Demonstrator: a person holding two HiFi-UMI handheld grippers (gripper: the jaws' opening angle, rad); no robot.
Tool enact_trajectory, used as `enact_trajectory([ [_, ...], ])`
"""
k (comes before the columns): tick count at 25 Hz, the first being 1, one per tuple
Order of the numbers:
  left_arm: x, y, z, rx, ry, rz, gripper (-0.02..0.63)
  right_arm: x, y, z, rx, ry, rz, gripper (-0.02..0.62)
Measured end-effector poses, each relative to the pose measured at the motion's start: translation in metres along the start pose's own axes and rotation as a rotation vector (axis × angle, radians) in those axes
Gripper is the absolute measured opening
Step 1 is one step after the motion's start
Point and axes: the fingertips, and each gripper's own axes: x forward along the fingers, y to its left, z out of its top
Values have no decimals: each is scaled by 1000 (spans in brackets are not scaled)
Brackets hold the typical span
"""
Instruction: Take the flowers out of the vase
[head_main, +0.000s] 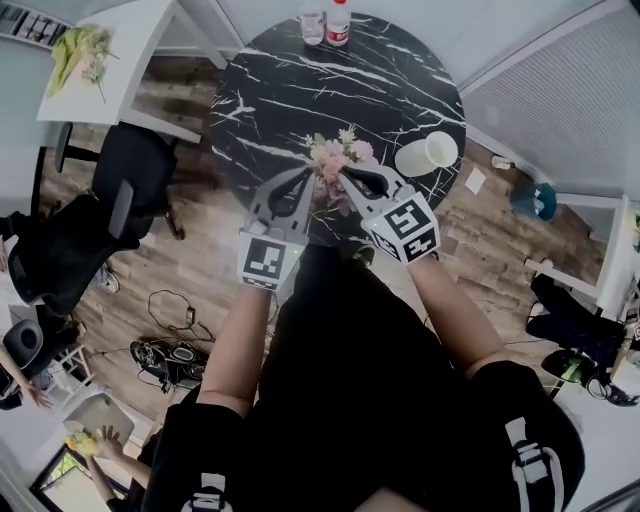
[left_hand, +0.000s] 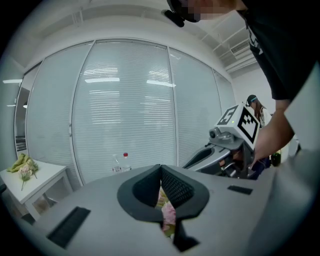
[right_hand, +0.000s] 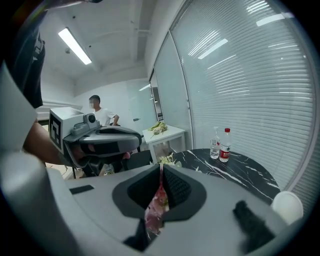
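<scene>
Flowers (head_main: 335, 160), a small pink and cream bunch, are hanging over the near edge of the round black marble table (head_main: 300, 90), just in front of the person's body. Both tools are pinching them. The left gripper (head_main: 303, 180) is reaching in from the left, and in its own view its jaws are clamping tight on pale pink and yellowish petals (left_hand: 168, 215). The right gripper (head_main: 348, 178) is coming in from the other side. Its jaws are likewise pressing together on a pink bloom (right_hand: 157, 207), with a little cream blossom showing past their tips. The two sets of jaws are meeting at the bunch, almost touching each other, while the marker cubes are sitting back toward the person's bare forearms.

Beyond and to the right, the white vase (head_main: 427, 155) is lying on its side on the tabletop, clear of the flowers.

At the far rim of the table, a clear bottle (head_main: 312, 22) and a red-capped bottle (head_main: 339, 22) are standing upright side by side.

Off to the far left, a white side table (head_main: 130, 60) is carrying a greenish bundle (head_main: 80, 50).
</scene>
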Motion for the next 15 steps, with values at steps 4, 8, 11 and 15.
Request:
enact_trajectory([
  [4,14,9,-9,-3,9,-15,12,12,-16,2,6,4,-18,31],
  [8,29,21,-14,-15,10,-26,12,23,-30,1,9,14,-39,31],
  [11,43,29,-16,-26,7,-38,12,33,-42,-2,17,16,-57,32],
  [15,63,38,-19,-25,3,-57,12,45,-59,-7,27,20,-83,32],
])
